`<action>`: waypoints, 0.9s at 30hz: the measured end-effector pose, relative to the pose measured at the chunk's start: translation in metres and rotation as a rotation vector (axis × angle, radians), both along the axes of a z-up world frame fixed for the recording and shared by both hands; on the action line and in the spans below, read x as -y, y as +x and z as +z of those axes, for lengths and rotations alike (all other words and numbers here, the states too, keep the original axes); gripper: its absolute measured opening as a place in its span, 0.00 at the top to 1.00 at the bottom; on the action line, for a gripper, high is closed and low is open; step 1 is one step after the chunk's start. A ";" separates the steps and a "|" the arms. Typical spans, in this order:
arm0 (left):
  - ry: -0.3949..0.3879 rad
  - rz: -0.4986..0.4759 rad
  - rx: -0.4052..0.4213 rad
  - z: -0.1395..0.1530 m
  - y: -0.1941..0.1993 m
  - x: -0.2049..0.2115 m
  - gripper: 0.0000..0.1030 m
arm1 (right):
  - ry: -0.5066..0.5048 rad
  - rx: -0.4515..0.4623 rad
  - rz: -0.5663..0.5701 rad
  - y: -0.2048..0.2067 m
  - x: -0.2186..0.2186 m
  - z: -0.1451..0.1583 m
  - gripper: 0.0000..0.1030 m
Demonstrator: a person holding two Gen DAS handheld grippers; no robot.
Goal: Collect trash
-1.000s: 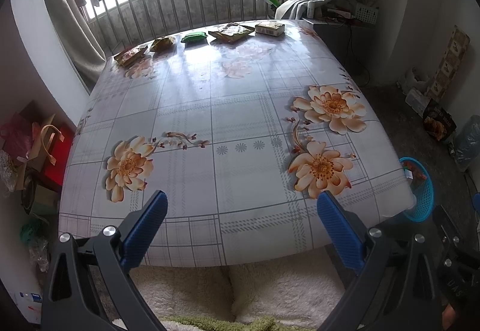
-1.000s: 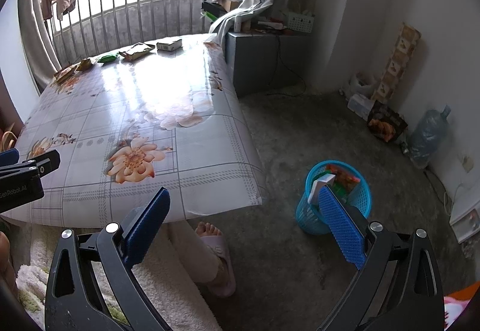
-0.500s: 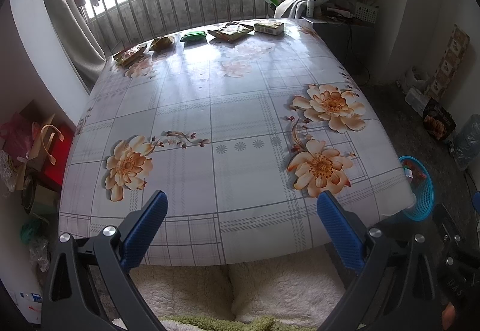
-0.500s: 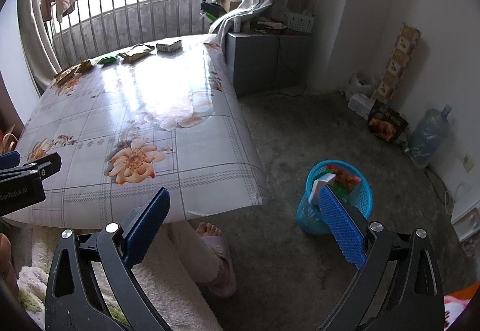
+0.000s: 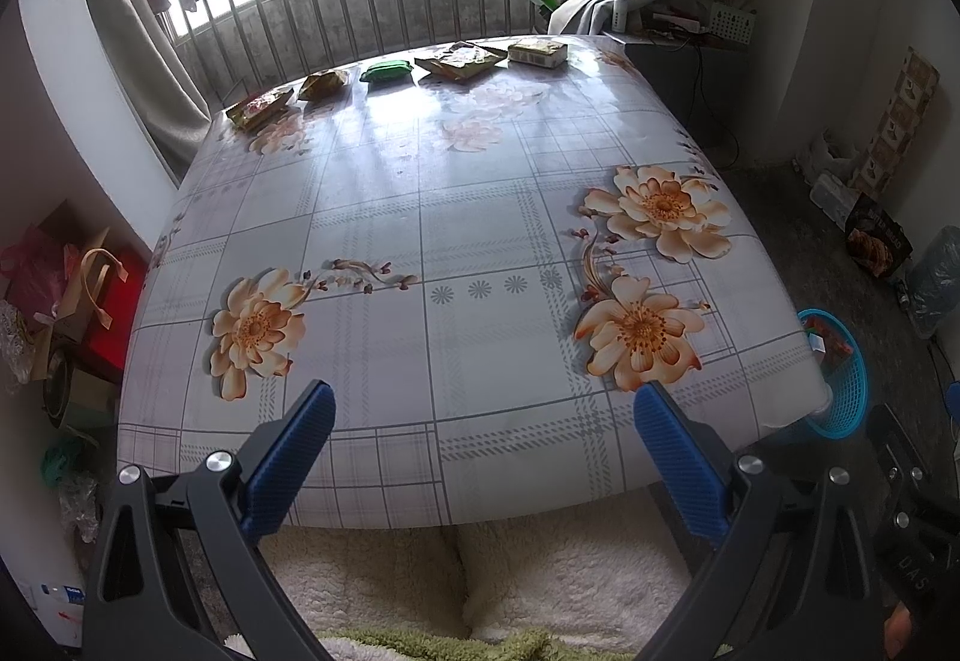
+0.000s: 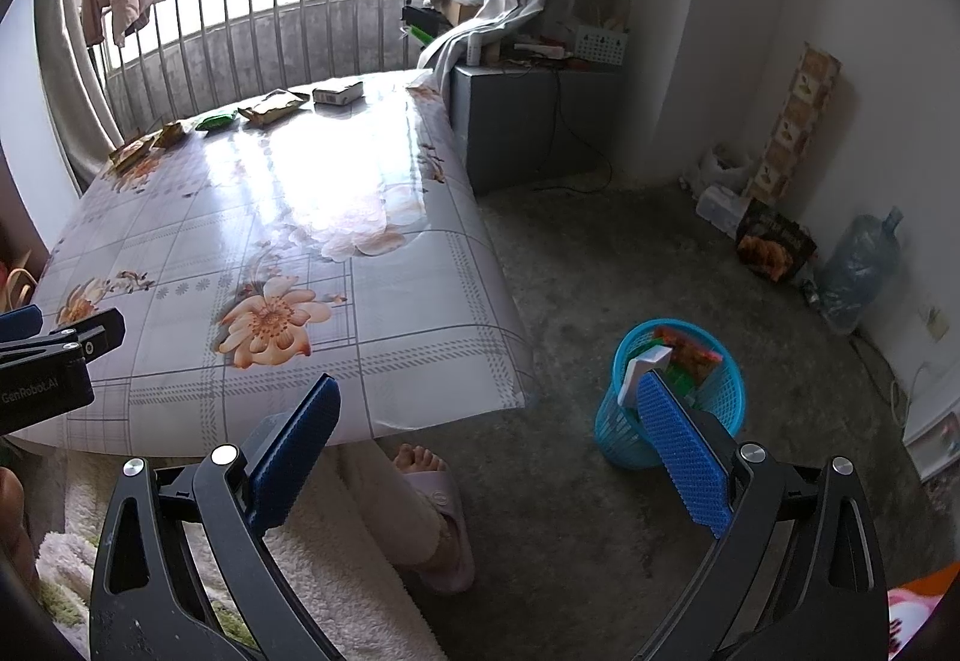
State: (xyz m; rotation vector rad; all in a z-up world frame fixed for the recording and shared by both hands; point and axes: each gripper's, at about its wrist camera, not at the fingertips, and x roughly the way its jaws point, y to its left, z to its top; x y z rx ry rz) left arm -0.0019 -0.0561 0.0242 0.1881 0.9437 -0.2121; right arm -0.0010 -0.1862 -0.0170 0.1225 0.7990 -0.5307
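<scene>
Several pieces of trash lie in a row along the far edge of the flowered table (image 5: 480, 217): a red-yellow packet (image 5: 258, 108), a crumpled brown wrapper (image 5: 324, 83), a green packet (image 5: 387, 71), a flat brown wrapper (image 5: 459, 59) and a small box (image 5: 537, 52). The same row shows in the right wrist view, with the box (image 6: 338, 93) at its right end. My left gripper (image 5: 483, 409) hangs open over the near table edge, nothing in it. My right gripper (image 6: 489, 400) is open and empty, to the right of the table. A blue basket (image 6: 672, 397) with trash in it stands on the floor.
The blue basket (image 5: 837, 379) sits by the table's near right corner. A person's slippered foot (image 6: 435, 493) rests under the table edge. A grey cabinet (image 6: 510, 121), a water bottle (image 6: 858, 265) and boxes (image 6: 774, 241) line the right wall. Bags (image 5: 54, 295) stand on the left.
Both views have shifted very slightly; the grippers stay open and nothing on the table has moved.
</scene>
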 end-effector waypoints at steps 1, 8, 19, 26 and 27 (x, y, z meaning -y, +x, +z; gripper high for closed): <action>0.001 0.000 -0.001 0.000 -0.001 0.000 0.05 | 0.000 0.000 0.000 0.000 0.000 0.000 0.08; 0.000 -0.001 -0.001 0.000 0.000 0.000 0.05 | 0.000 0.002 -0.001 0.000 0.000 0.000 0.08; 0.000 0.000 -0.001 0.000 0.000 0.000 0.05 | 0.000 0.003 0.000 0.001 -0.002 0.001 0.08; -0.001 -0.007 0.001 0.002 0.001 0.001 0.05 | 0.000 0.004 0.000 0.002 -0.003 0.002 0.08; 0.000 -0.007 0.001 0.002 0.001 0.001 0.05 | 0.000 0.004 0.000 0.002 -0.003 0.002 0.08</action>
